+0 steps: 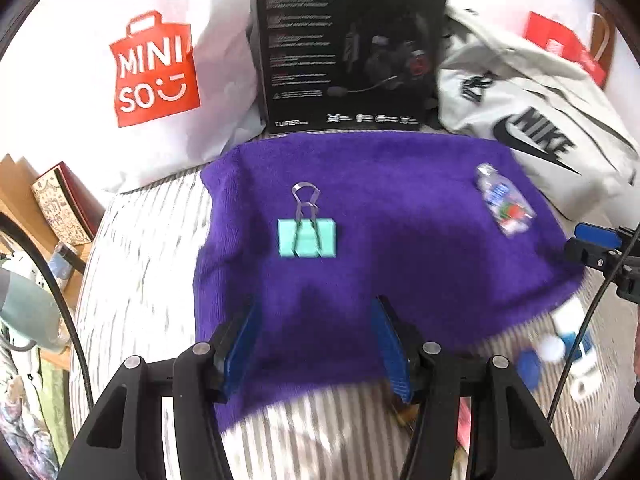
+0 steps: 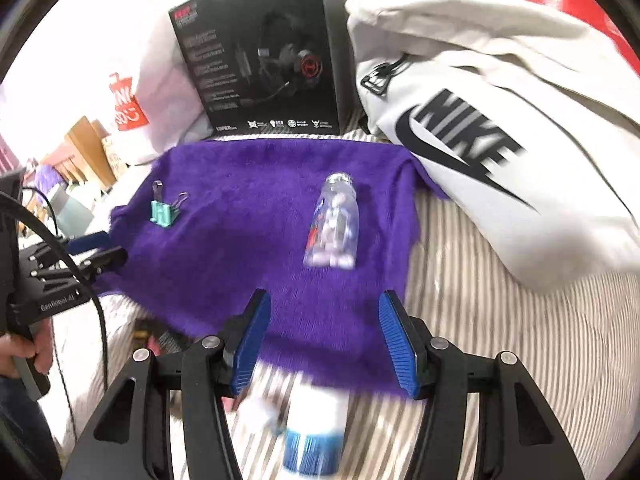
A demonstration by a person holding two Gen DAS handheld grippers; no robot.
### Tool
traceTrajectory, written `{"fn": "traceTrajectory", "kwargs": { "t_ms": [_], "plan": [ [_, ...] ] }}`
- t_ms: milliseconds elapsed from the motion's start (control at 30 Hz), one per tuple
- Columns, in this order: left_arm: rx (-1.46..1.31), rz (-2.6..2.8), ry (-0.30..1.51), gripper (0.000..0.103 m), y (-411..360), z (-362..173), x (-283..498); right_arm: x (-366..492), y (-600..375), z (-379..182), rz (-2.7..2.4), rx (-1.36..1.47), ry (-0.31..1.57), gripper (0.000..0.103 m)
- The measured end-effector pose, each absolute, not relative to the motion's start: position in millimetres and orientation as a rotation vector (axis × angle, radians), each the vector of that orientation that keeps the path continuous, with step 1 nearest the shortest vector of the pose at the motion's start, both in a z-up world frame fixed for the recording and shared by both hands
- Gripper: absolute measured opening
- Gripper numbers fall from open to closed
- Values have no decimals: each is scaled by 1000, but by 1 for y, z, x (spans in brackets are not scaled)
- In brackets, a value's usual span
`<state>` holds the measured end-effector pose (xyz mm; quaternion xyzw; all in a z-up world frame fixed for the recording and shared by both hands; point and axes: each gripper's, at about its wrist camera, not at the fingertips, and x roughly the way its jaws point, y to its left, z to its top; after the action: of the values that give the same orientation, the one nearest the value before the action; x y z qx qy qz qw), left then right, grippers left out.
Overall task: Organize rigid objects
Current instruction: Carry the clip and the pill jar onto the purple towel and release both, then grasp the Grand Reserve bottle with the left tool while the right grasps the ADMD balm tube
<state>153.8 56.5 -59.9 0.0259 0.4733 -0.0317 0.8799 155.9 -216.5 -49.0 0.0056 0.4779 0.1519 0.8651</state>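
A purple fuzzy cloth (image 1: 380,208) (image 2: 256,208) lies spread on a striped bed. On it rest a teal binder clip (image 1: 307,237) (image 2: 162,213) with silver handles and a small clear bottle (image 1: 505,204) (image 2: 333,225) with a colourful label, lying on its side. My left gripper (image 1: 314,312) hovers open over the cloth's near edge, the clip just ahead of it. My right gripper (image 2: 324,304) is open too, empty, with the bottle a short way ahead. Each gripper shows at the edge of the other's view (image 1: 600,248) (image 2: 86,254).
A black headset box (image 1: 352,44) (image 2: 260,52) stands behind the cloth, between a white Miniso bag (image 1: 152,68) and a white Nike bag (image 1: 532,120) (image 2: 492,120). Blue-and-white containers (image 1: 568,340) (image 2: 316,432) lie on the striped sheet near the cloth's front edge. A wooden nightstand (image 1: 48,208) stands left.
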Motion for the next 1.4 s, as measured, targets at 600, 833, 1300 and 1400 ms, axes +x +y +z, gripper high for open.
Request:
{"fn": "traceTrajectory", "kwargs": {
  "t_ms": [600, 833, 1300, 1400],
  "plan": [
    [-44, -113, 1058, 53, 24, -98, 87, 42, -250, -68, 249, 112, 1063, 56],
    [45, -82, 1048, 55, 20, -98, 80, 37, -248, -68, 247, 88, 1053, 56],
    [105, -102, 1056, 26, 8, -101, 74, 57, -245, -80, 251, 96, 1058, 56],
    [96, -101, 1058, 25, 10, -100, 69, 63, -244, -81, 265, 106, 1059, 56]
  ]
}}
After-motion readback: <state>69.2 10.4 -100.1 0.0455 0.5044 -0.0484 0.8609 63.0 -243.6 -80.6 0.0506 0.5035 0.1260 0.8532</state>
